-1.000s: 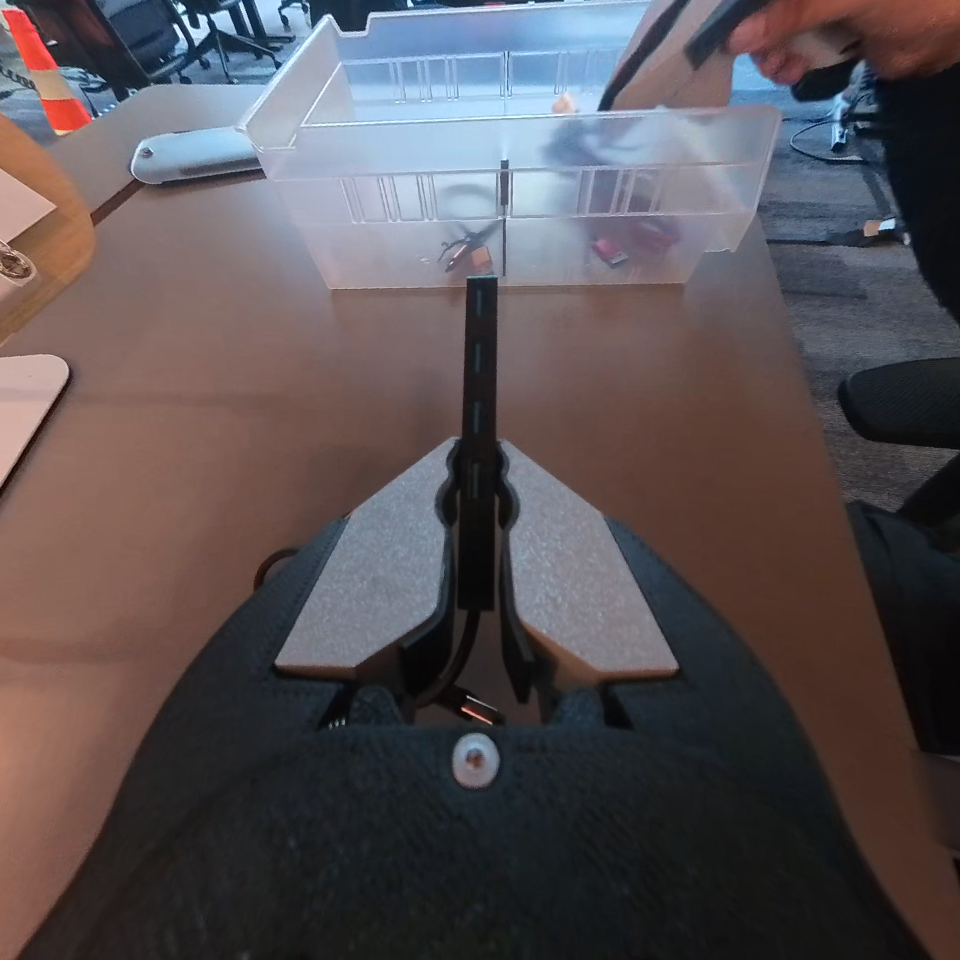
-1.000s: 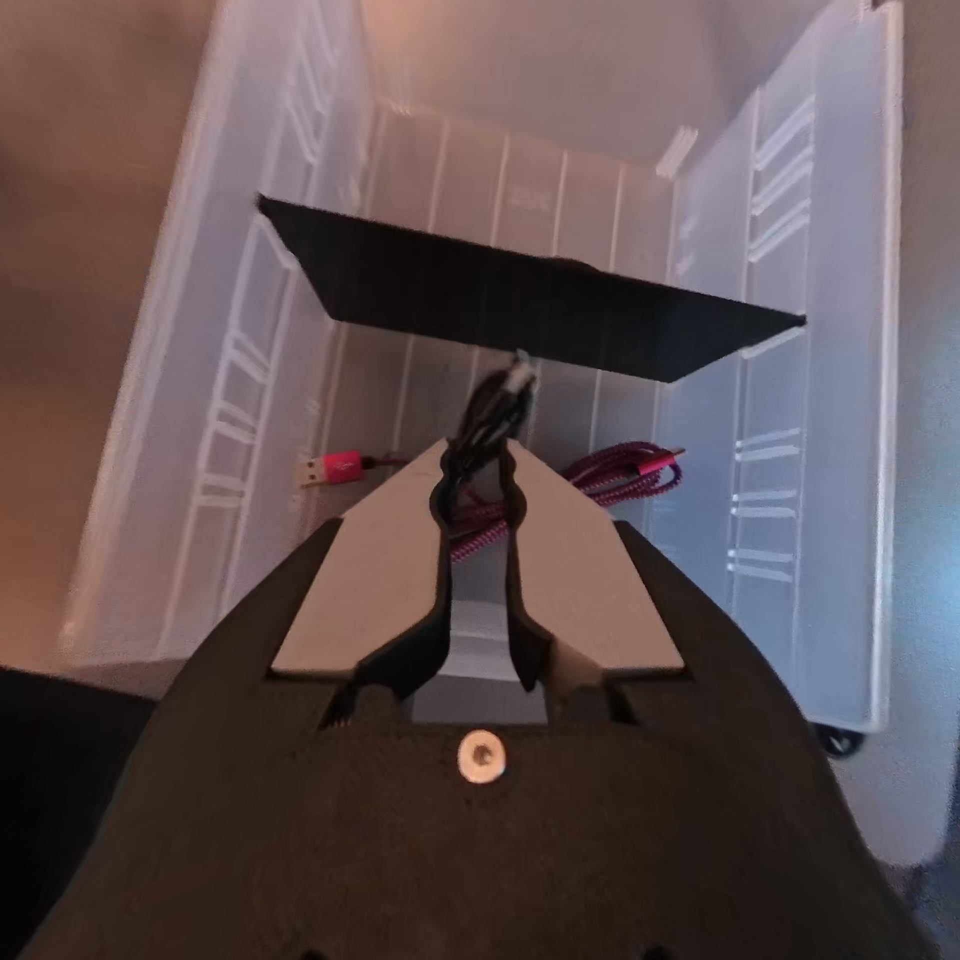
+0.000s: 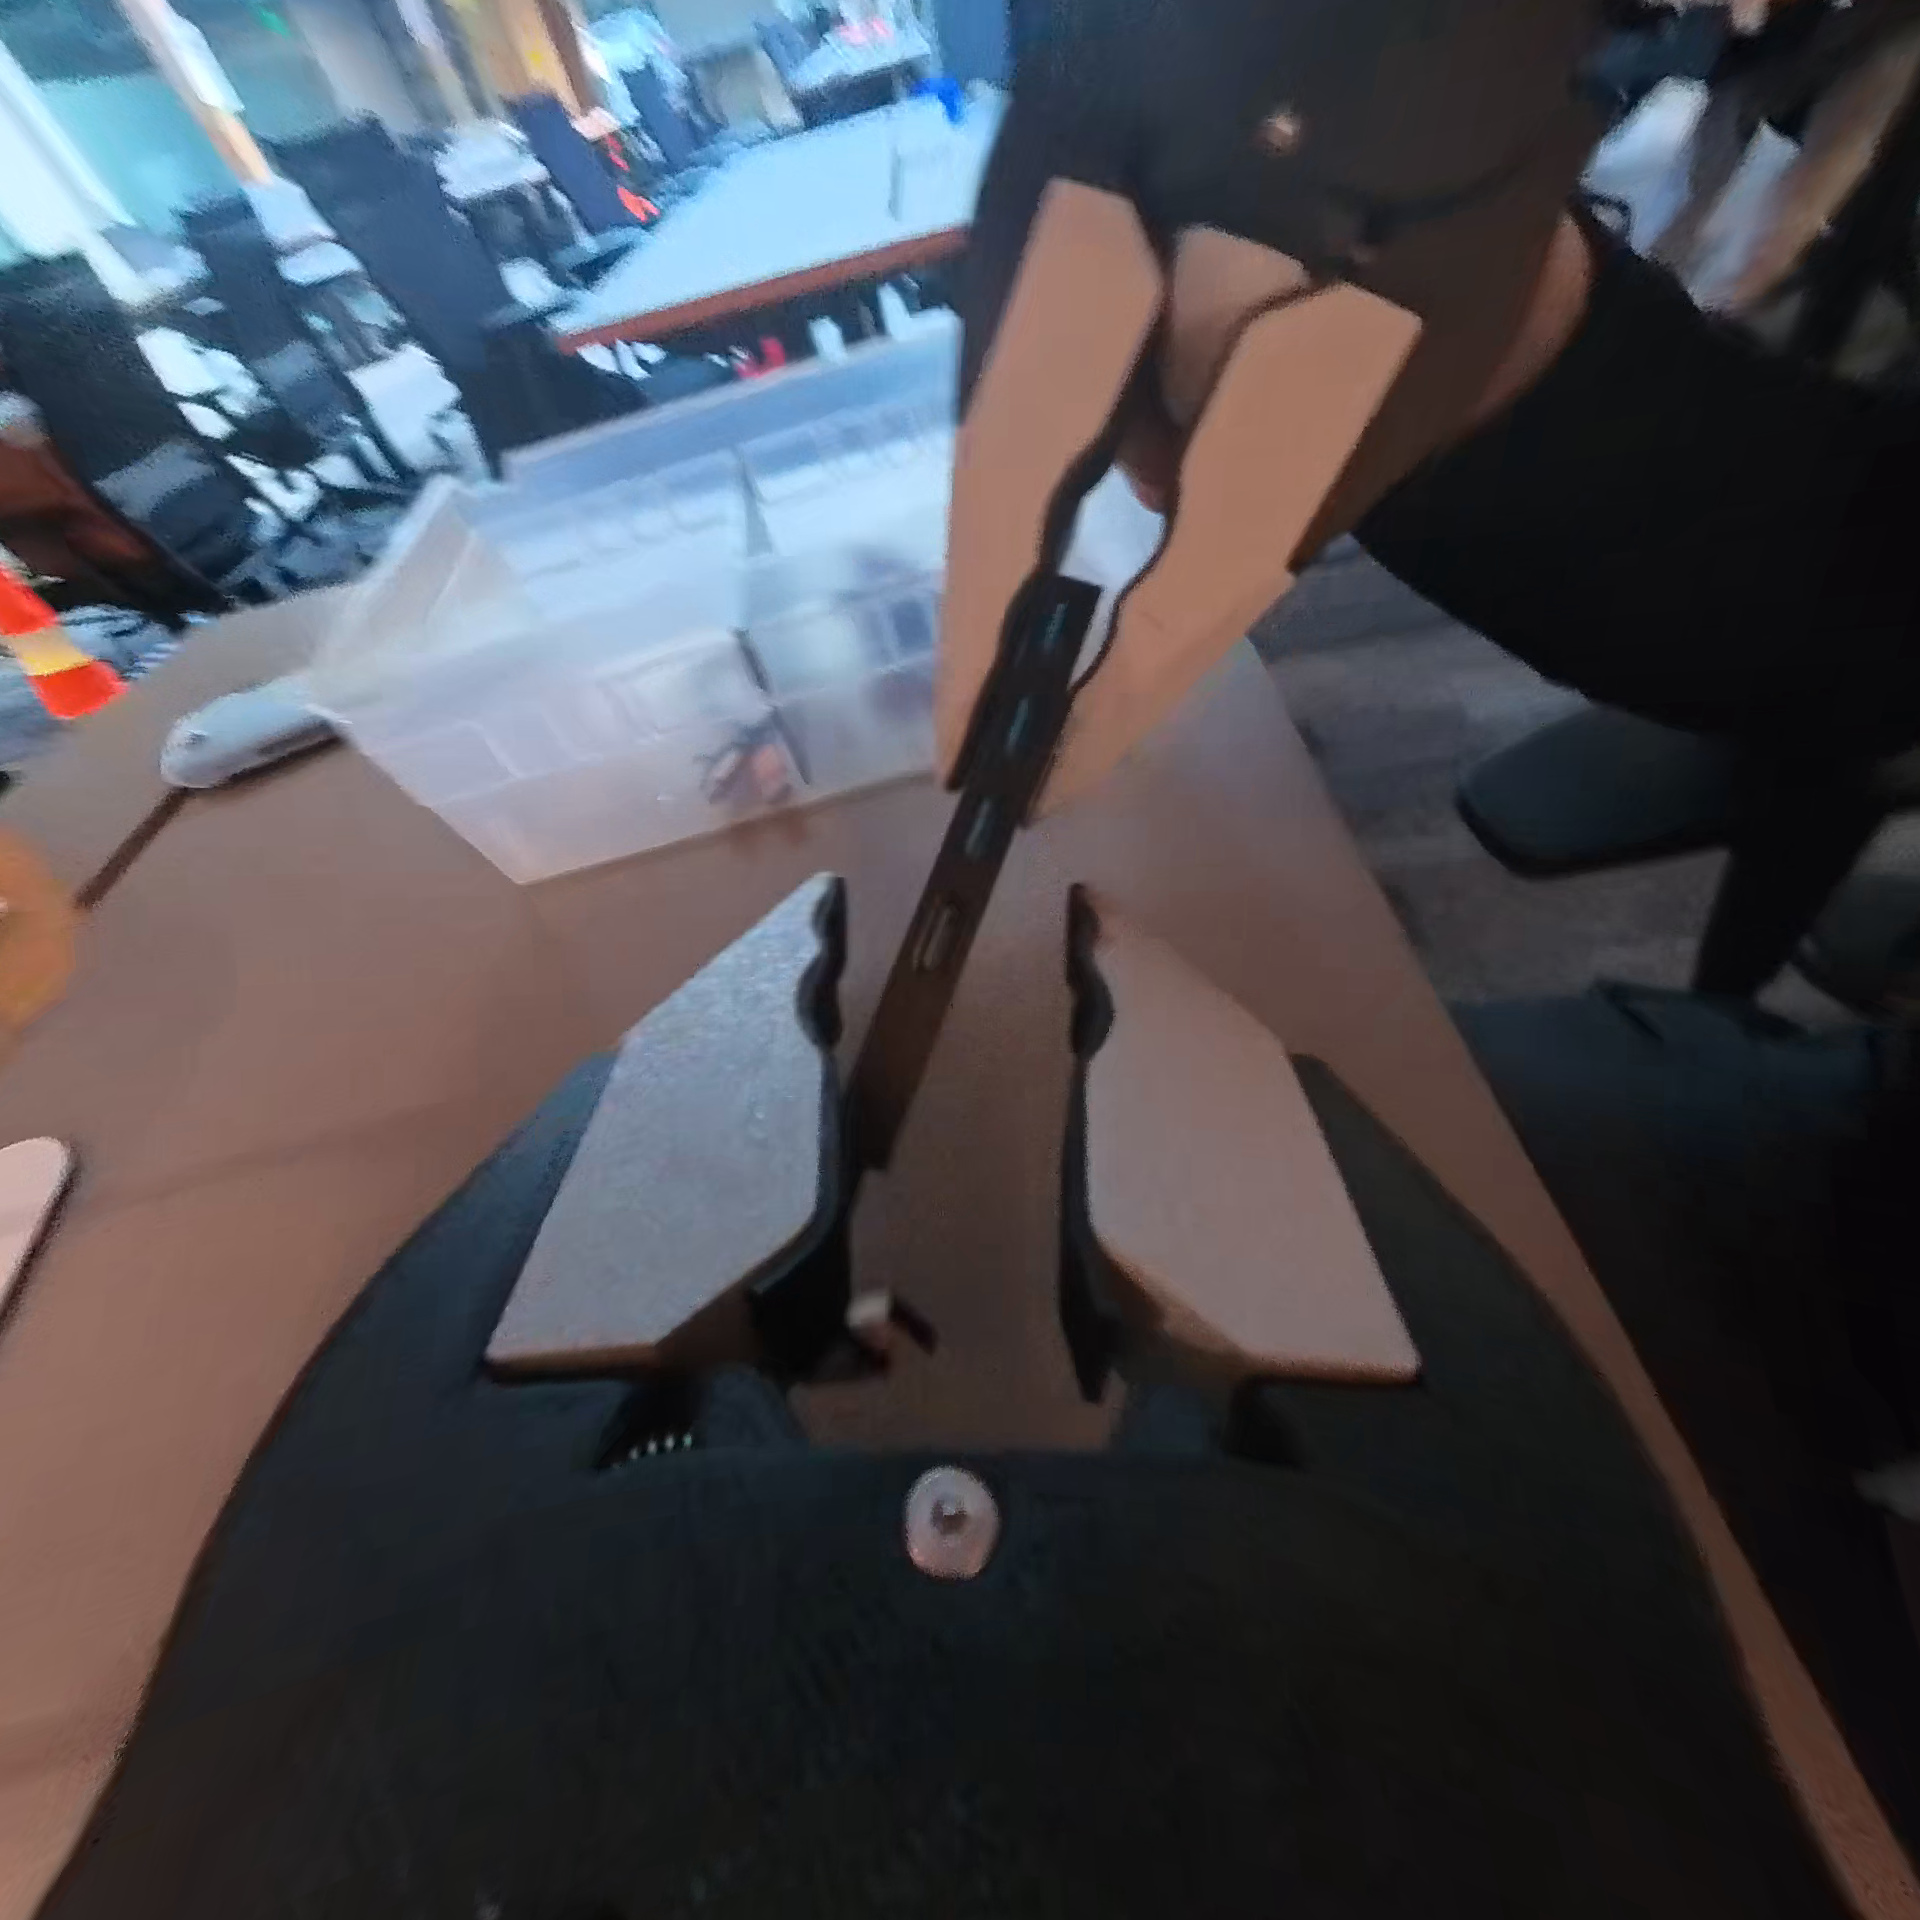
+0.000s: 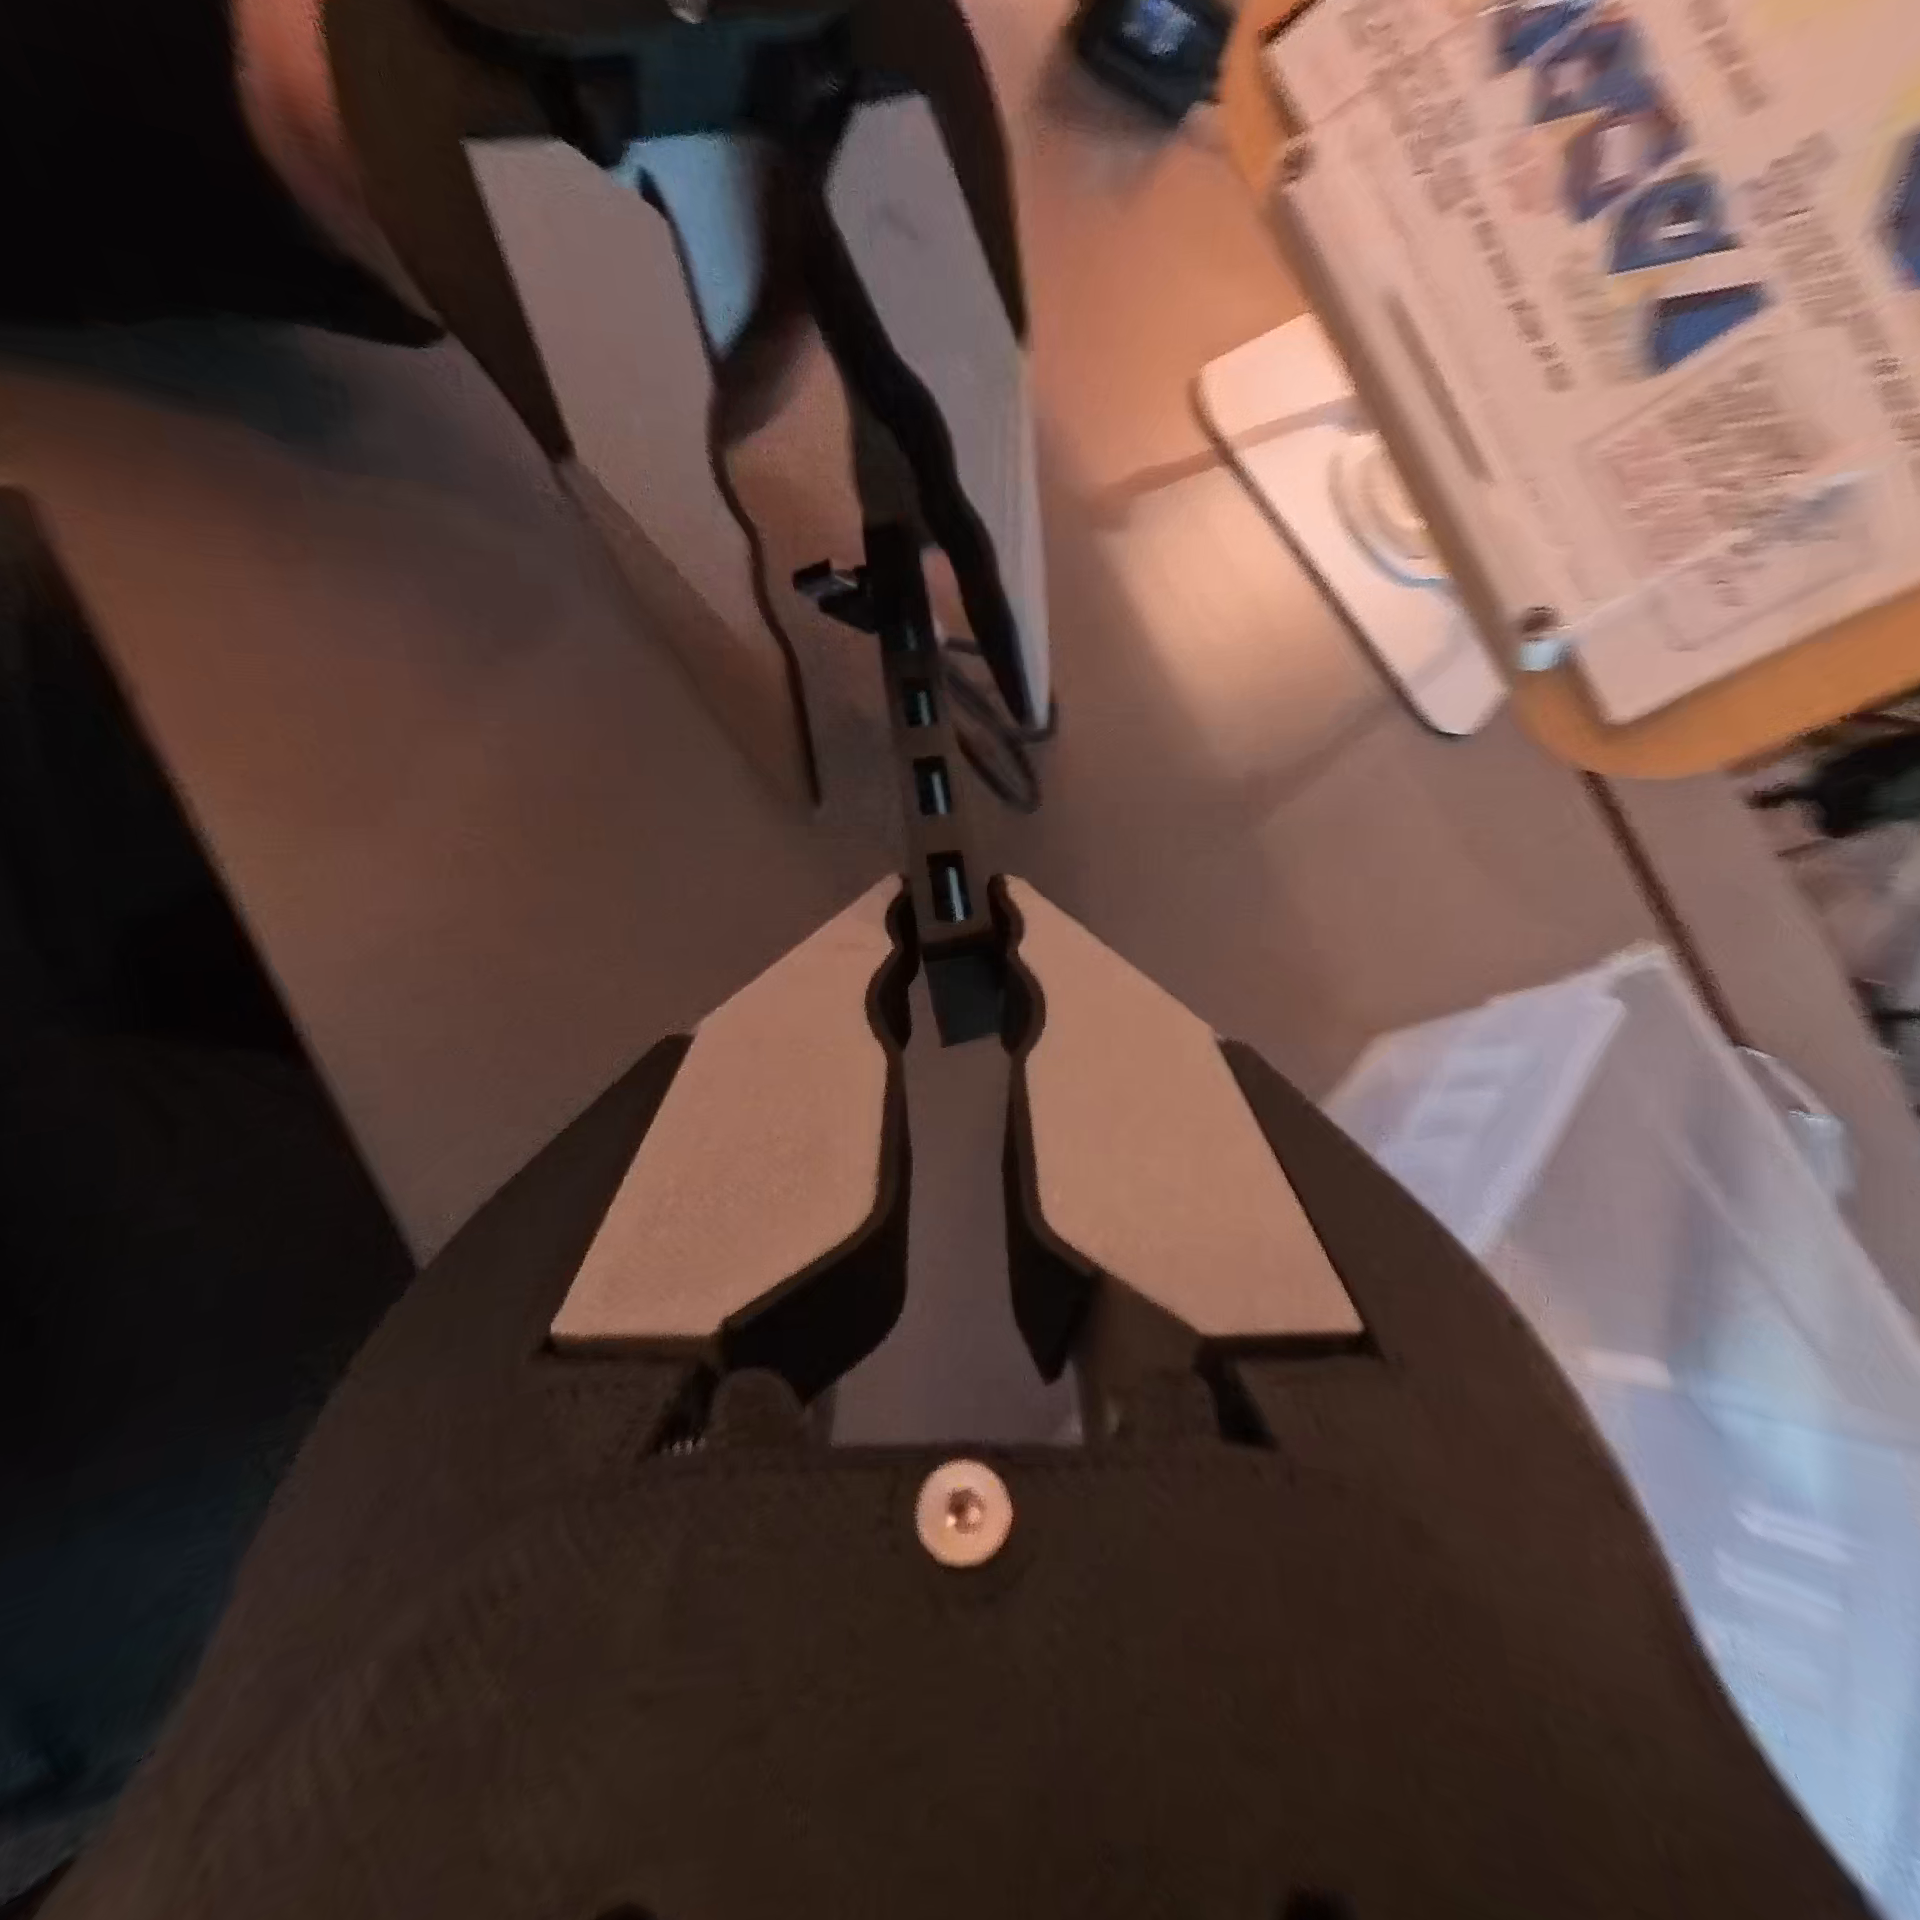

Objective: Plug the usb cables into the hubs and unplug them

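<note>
An office of dark chairs and long tables lies blurred behind a brown table [image 3: 312, 1039], where two claws meet over one slim black hub [image 3: 940, 966]. The hub is a narrow bar with a row of ports along its upper edge, four of them countable in the right wrist view, and it hangs in the air above the tabletop, tilted, its thin black cord trailing at the near end. The right claw [image 4: 951, 904] is clamped on one end of the bar, its two fingers pressed against the sides. The left claw [image 3: 951, 914] stands released, its two fingers spread wide with the bar passing between them, close against the inner edge of the left finger. One clear plastic bin [image 3: 623, 665] with a centre divider sits farther back on the table; cables inside show only as dark and reddish smudges. One orange cone [image 3: 52, 655] stands at the far left.
</note>
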### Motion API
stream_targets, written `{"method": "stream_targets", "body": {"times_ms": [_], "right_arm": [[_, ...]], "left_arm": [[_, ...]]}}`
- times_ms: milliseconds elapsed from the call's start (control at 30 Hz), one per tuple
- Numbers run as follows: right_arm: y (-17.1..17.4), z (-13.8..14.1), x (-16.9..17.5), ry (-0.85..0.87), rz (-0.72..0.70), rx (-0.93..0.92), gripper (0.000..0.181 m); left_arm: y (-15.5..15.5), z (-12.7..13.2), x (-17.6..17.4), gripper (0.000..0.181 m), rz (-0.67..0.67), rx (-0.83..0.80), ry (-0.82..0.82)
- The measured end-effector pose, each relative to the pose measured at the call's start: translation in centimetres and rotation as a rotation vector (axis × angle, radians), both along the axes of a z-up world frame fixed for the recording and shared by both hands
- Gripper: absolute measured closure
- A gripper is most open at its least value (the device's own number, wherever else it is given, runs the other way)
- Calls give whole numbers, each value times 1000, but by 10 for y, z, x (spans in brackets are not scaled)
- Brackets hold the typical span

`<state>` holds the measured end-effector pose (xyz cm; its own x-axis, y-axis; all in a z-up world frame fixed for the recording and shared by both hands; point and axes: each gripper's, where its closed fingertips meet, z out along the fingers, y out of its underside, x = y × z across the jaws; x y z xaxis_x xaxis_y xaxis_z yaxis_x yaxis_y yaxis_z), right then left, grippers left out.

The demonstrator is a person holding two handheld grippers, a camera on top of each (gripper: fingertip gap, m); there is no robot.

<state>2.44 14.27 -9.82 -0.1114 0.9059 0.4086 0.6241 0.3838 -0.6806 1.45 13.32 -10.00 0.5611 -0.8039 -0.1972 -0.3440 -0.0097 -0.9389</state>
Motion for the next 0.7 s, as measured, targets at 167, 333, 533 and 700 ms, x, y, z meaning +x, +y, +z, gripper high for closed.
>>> {"method": "stream_targets", "body": {"times_ms": [167,333,533,700], "right_arm": [[48,66,28,252,-266,202,174],[85,140,97,620,-532,276,174],[107,156,145,752,-646,217,174],[112,146,142,664,-654,250,174]], "left_arm": [[12,44,-44,132,155,77,-214],[19,52,-71,144,233,40,-331],[28,27,-64,147,238,-64,-292],[30,16,-57,150,236,-72,-228]]}}
